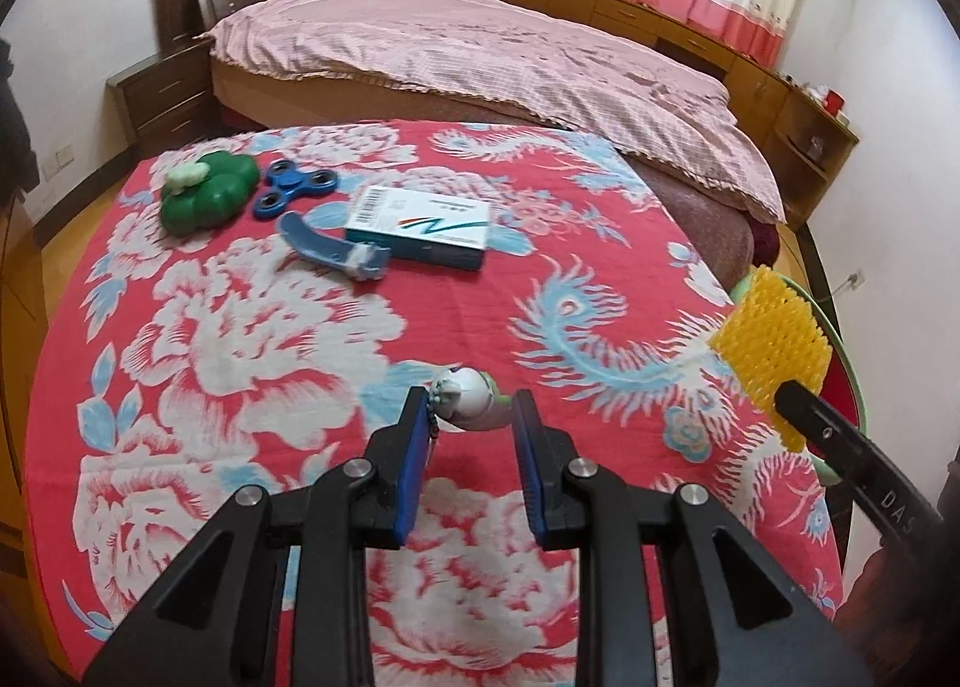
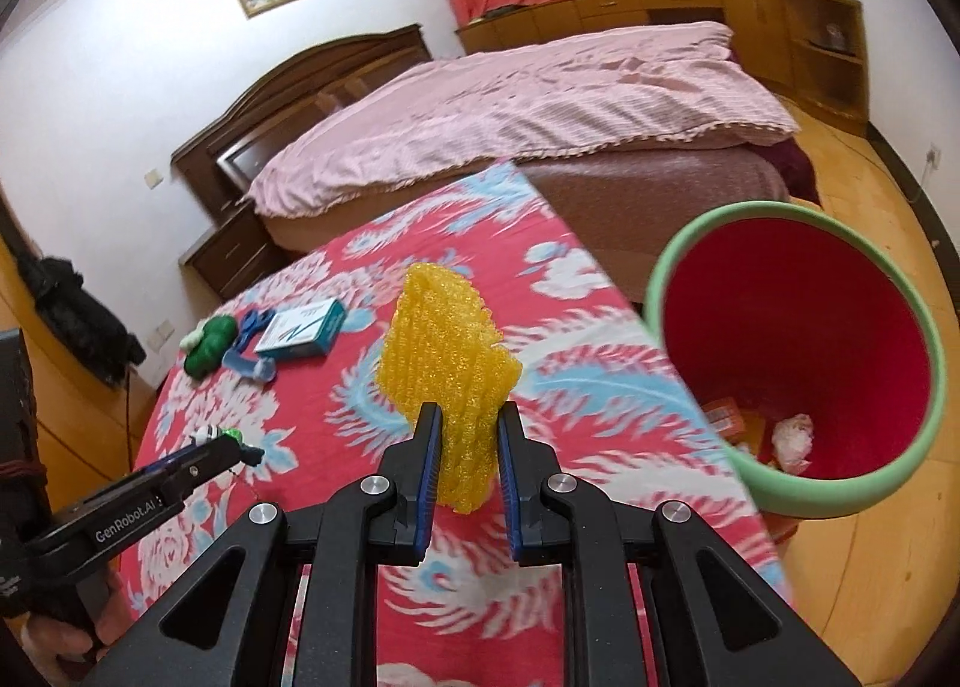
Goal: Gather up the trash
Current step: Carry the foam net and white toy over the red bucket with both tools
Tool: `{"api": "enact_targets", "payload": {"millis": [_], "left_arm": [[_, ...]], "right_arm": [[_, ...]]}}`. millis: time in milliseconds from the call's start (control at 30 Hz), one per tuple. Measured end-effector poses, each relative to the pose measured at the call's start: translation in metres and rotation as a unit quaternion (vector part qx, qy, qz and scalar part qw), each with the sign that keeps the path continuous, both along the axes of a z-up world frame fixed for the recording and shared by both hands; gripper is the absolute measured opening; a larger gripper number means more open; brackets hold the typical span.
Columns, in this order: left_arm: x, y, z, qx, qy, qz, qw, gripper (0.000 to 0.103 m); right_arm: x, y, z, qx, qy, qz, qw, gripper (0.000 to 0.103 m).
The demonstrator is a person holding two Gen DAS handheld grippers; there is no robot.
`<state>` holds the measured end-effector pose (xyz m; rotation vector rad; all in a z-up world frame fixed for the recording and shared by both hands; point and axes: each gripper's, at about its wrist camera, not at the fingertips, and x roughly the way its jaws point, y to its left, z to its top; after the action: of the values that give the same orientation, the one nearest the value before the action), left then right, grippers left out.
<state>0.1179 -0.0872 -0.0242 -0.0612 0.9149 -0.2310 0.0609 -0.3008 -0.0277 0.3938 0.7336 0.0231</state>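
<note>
Right gripper: the right gripper is clamped on a yellow, bumpy foam-net sleeve, which stands up out of the blue pads and is lifted clear of the cloth.

Left gripper: the left gripper is spread fairly wide, with a small white-and-green capsule-shaped keychain toy lying on the cloth between its tips; its bead chain is against the left pad, and I judge nothing is gripped yet.

Bin: the red waste bin with a mint-green rim sits at about 2 o'clock from the right gripper, off the table edge, near but not yet under the foam.

Done so far: a crumpled white paper ball and some orange wrappers already lie in the bin's bottom.

Left to do: I'd say the foam needs carrying over the rim and dropping; then the toy under the left gripper.

Farther out: at about 11 o'clock from the left gripper, well apart, a teal-and-white cardboard box, a blue plastic razor, a blue fidget spinner and a green clover-shaped plastic toy cluster on the red floral tablecloth.

Progress: roughly part-way, as I judge it.
</note>
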Motion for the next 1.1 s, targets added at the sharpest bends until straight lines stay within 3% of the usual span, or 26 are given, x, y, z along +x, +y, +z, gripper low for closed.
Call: {"api": "enact_targets", "payload": {"millis": [600, 1100], "left_arm": [[-0.004, -0.079, 0.015, 0.018, -0.013, -0.082, 0.9964, 0.027], [-0.007, -0.153, 0.021, 0.028, -0.018, -0.159, 0.9868, 0.027]], "right_arm": [[-0.03, -0.074, 0.003, 0.023, -0.01, -0.082, 0.996, 0.018], [-0.048, -0.139, -0.008, 0.038, -0.003, -0.16, 0.986, 0.018]]}}
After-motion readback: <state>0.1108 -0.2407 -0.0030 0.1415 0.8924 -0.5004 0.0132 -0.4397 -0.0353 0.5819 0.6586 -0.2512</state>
